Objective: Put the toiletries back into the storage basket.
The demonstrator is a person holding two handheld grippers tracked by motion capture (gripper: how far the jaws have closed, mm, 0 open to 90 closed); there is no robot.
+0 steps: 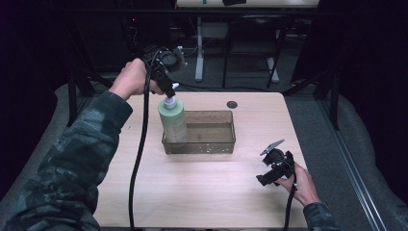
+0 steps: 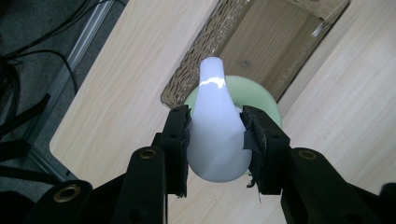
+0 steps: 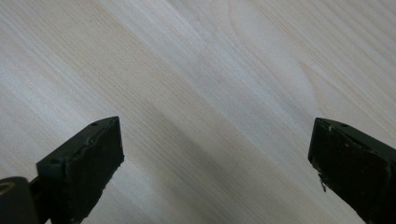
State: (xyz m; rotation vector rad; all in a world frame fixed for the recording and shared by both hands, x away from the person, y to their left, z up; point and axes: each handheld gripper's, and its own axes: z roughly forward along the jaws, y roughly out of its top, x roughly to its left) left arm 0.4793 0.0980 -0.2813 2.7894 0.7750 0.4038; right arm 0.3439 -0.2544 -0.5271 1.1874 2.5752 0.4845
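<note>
A pale green bottle (image 1: 172, 120) with a white pump top (image 1: 170, 101) hangs upright over the left end of a clear tray (image 1: 226, 144). My left gripper (image 1: 169, 91) holds it from above, shut on the white pump head (image 2: 215, 130); the green body (image 2: 266, 100) shows just past the jaws. Whether the bottle's base touches the tray floor I cannot tell. My right gripper (image 1: 268, 175) rests low near the table's front right, open, with its fingers (image 3: 84, 163) spread wide over bare wood.
The light wooden table (image 1: 202, 192) has a dark round hole (image 1: 232, 104) behind the tray. The tray's ribbed wall (image 2: 205, 51) lies directly under the bottle. Black cables trail from both grippers. Dark floor and table legs lie beyond the far edge.
</note>
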